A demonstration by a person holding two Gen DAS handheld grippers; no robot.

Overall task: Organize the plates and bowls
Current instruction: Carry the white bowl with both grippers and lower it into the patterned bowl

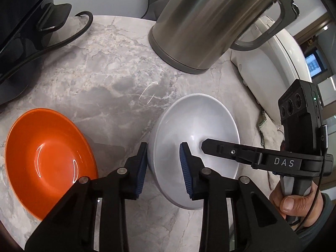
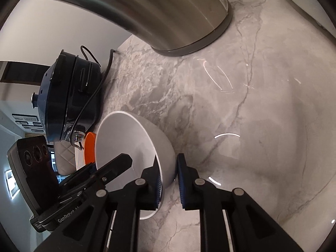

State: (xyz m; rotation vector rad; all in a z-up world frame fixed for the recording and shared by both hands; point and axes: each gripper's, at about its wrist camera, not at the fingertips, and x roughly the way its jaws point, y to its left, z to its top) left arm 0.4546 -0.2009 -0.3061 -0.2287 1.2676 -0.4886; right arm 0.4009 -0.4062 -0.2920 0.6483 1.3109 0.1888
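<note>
A white bowl (image 1: 195, 132) stands on the marble counter (image 1: 100, 79), also seen in the right wrist view (image 2: 124, 138). My left gripper (image 1: 162, 168) straddles its near-left rim, one blue pad inside, one outside, jaws apart with a gap. My right gripper (image 2: 169, 183) straddles the opposite rim the same way, jaws apart; its finger shows in the left wrist view (image 1: 229, 151) reaching into the bowl. An orange bowl (image 1: 46, 157) sits empty to the left and shows behind the white bowl in the right wrist view (image 2: 89, 147).
A steel kettle (image 1: 210, 21) stands just behind the white bowl. A black cooker (image 2: 69, 100) with a cord (image 1: 63, 40) is at the back left. A white appliance (image 1: 273, 63) and a cloth (image 1: 271, 126) lie to the right.
</note>
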